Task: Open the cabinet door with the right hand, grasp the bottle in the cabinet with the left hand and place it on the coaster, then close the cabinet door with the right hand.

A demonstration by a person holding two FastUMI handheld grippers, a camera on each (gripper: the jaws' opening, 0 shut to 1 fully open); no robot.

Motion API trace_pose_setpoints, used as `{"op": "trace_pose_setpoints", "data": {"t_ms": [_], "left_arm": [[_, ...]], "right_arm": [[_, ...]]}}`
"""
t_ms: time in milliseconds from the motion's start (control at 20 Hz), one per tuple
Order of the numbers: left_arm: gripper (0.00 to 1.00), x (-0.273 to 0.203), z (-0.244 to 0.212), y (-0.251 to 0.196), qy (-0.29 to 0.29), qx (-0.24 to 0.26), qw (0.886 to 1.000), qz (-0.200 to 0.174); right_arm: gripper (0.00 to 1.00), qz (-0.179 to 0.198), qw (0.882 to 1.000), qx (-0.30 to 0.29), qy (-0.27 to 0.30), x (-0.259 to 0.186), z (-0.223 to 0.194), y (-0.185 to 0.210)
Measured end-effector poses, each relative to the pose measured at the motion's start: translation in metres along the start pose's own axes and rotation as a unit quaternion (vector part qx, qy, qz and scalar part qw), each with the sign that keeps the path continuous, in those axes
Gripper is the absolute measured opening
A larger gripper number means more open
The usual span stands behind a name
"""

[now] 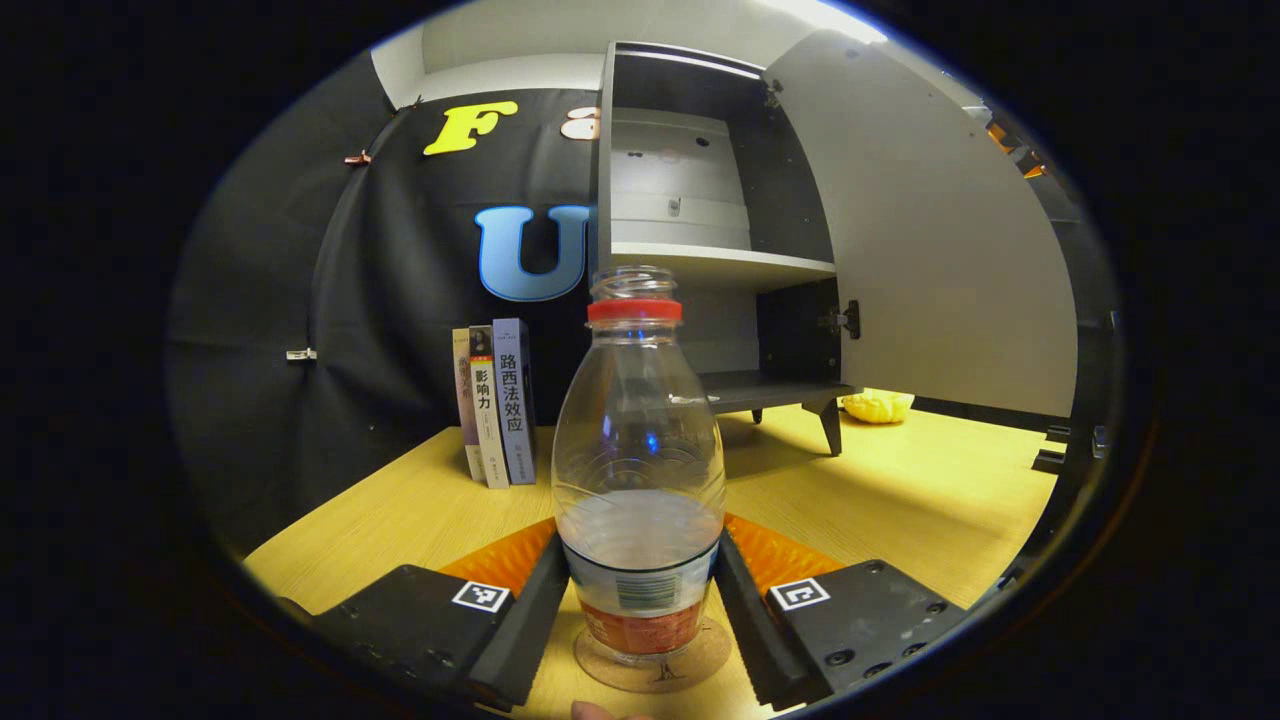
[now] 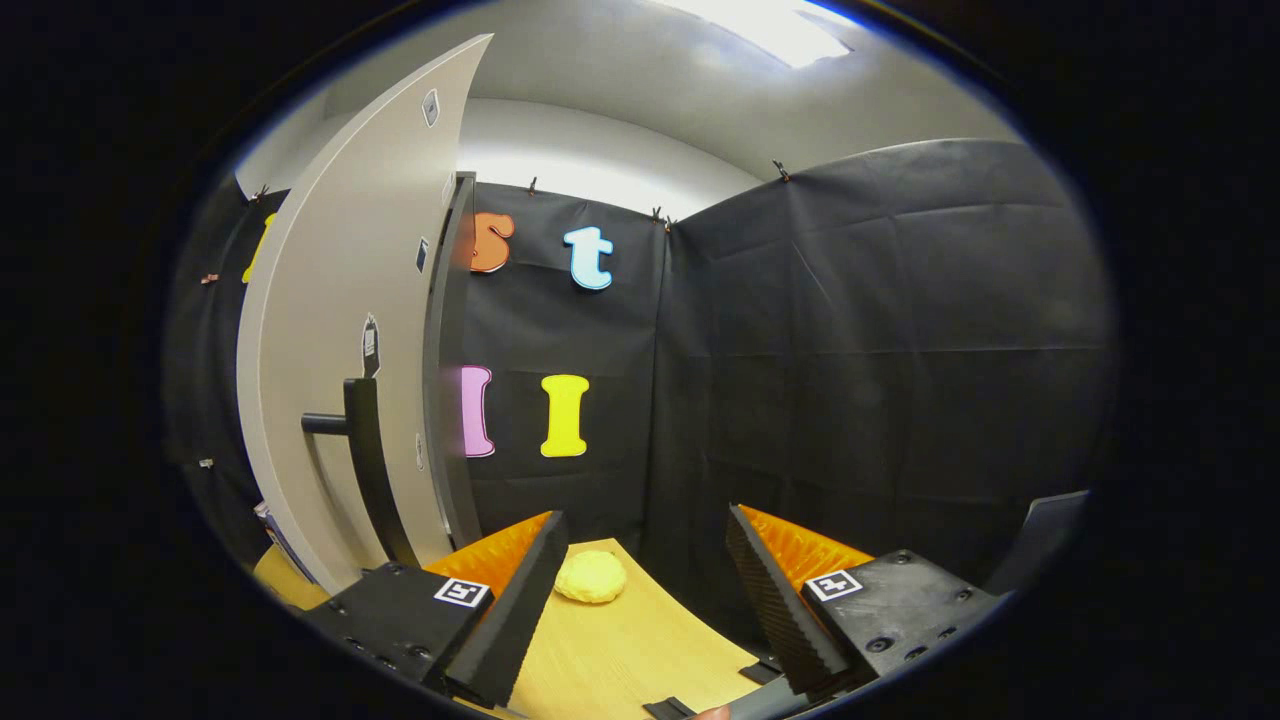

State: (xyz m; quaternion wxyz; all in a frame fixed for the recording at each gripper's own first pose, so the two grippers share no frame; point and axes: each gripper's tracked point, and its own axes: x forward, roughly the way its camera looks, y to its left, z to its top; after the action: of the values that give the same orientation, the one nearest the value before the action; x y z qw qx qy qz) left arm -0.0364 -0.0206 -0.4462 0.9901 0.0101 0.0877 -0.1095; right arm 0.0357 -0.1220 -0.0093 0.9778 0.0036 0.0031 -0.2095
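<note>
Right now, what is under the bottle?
The bottle stands on a round cork coaster on the table; the coaster's rim shows around the base. Its middle is covered by the bottle.

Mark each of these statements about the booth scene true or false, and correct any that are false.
1. The bottle stands upright on the coaster. True.
2. The cabinet door is closed. False: it stands wide open.
3. The bottle wears a cap. False: its threaded neck is bare above a red ring.
4. Three books stand upright on the table left of the cabinet. True.
5. The right tongs grip the door handle. False: they are open, with the handle off to their left.
</note>
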Motion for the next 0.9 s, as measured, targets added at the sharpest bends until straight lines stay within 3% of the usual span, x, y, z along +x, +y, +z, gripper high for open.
{"op": "trace_pose_setpoints", "data": {"t_ms": [50,200,400,600,900], "left_arm": [[0.80,-0.001,0.001,0.002,0.002,-0.001,1.000,0.005],[0.94,-0.002,0.000,0.000,0.010,-0.008,1.000,0.008],[0.95,-0.005,0.007,-0.007,0.016,0.010,1.000,0.000],[0.94,-0.019,0.022,0.001,0.029,-0.008,0.999,0.026],[0.94,-0.050,0.084,0.006,0.014,0.014,0.999,0.048]], "right_arm": [[0.99,0.000,1.000,-0.001,0.000,0.001,0.000,0.000],[0.99,0.000,1.000,-0.006,0.001,0.001,-0.001,-0.002],[0.99,0.005,1.000,-0.005,0.000,0.002,-0.002,0.000],[0.99,0.007,1.000,0.006,0.002,0.004,-0.004,0.000],[0.99,0.021,1.000,0.010,0.000,0.008,-0.004,0.004]]}}
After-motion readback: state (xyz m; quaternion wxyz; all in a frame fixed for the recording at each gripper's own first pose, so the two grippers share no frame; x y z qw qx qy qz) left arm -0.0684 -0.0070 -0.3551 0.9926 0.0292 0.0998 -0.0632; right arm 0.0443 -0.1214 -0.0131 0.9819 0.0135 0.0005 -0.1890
